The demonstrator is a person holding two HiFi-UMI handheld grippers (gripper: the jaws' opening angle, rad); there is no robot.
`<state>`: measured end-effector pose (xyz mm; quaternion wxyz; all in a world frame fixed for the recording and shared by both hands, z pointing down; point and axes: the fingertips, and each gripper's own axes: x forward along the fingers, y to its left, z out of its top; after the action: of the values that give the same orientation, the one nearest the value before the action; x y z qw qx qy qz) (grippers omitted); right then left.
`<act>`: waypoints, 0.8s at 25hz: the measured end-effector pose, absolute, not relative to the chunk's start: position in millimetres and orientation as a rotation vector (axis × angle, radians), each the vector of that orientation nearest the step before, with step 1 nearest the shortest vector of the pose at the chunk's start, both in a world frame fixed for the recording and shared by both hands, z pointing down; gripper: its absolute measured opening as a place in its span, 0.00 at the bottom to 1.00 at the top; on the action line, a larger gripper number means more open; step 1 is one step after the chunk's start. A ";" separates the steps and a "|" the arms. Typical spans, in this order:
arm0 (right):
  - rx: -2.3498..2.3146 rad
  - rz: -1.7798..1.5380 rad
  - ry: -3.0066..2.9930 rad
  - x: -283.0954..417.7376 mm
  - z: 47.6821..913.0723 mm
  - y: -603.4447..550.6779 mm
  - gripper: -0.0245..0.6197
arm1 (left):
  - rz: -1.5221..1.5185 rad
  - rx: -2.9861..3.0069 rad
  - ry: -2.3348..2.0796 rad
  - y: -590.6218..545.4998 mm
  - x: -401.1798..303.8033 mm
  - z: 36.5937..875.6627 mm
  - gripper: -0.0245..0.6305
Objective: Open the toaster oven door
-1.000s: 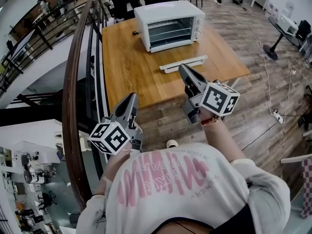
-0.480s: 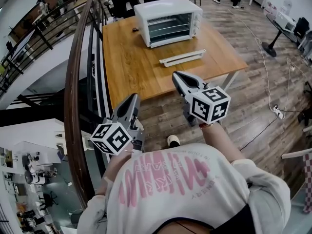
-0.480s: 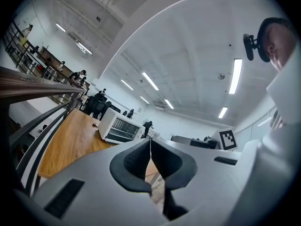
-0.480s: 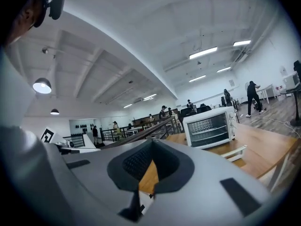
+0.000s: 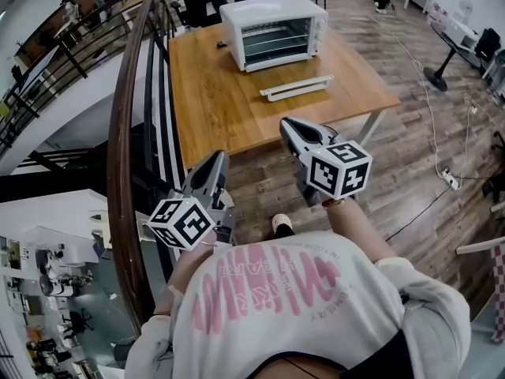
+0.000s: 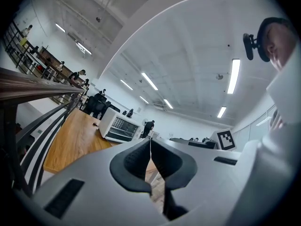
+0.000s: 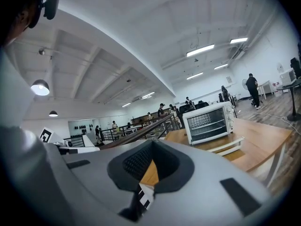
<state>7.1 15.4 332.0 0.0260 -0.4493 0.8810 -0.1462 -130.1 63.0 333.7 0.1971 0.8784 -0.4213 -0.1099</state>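
Observation:
A white toaster oven (image 5: pixel 274 31) stands at the far end of a wooden table (image 5: pixel 221 109), its glass door shut and facing me. The oven (image 6: pixel 117 128) shows small in the left gripper view, and the oven (image 7: pixel 208 121) larger in the right gripper view. My left gripper (image 5: pixel 216 158) hangs short of the table's near edge, its jaws shut and empty. My right gripper (image 5: pixel 286 123) sits at the table's near edge, far from the oven, also shut on nothing. In their own views both the left gripper (image 6: pixel 150 142) and right gripper (image 7: pixel 150 147) point level towards the oven.
A long white tray-like bar (image 5: pixel 296 88) lies on the table in front of the oven. A small dark object (image 5: pixel 222 46) sits left of the oven. A curved wooden handrail (image 5: pixel 126 133) runs along my left. A fan stand (image 5: pixel 436 81) and cables lie on the floor to the right.
The right gripper has rolled, so its marker cube turned, and it has come slightly lower and nearer. The left gripper has shifted a little. Both stayed shut.

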 end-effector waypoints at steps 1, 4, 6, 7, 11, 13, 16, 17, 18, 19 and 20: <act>-1.392 -0.453 2.721 7.2 332.5 17.8 0.05 | -0.306 2.460 -1.180 65.7 -130.4 333.7 0.07; -1.400 -0.455 2.720 6.6 335.1 24.4 0.05 | -0.298 2.464 -1.177 73.3 -131.0 334.2 0.07; -1.404 -0.459 2.718 6.1 336.8 27.4 0.05 | -0.293 2.465 -1.175 76.8 -131.9 335.4 0.07; -1.405 -0.458 2.718 5.9 337.4 28.6 0.05 | -0.293 2.464 -1.175 78.2 -132.4 335.9 0.07; -1.411 -0.454 2.721 5.7 339.1 30.2 0.05 | -0.297 2.466 -1.178 80.2 -133.8 336.7 0.07; -1.415 -0.451 2.722 5.2 338.6 30.1 0.05 | -0.296 2.466 -1.176 80.0 -134.6 336.9 0.07; -1.422 -0.451 2.724 3.4 337.9 31.5 0.05 | -0.299 2.462 -1.174 80.3 -137.9 336.0 0.07; -1.424 -0.451 2.724 3.0 338.0 31.7 0.05 | -0.300 2.462 -1.173 80.2 -138.8 336.0 0.07; -1.426 -0.450 2.725 2.5 338.5 31.5 0.05 | -0.301 2.463 -1.172 79.8 -139.5 336.2 0.07; -1.427 -0.449 2.726 1.7 339.3 30.9 0.05 | -0.301 2.465 -1.171 79.2 -140.2 336.8 0.07; -1.428 -0.449 2.727 0.8 340.4 30.2 0.05 | -0.302 2.467 -1.171 78.4 -140.9 337.5 0.07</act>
<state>0.8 30.2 340.4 0.0153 -0.4590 0.8765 -0.1444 -140.9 78.4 337.5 0.1961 0.8805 -0.4179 -0.1078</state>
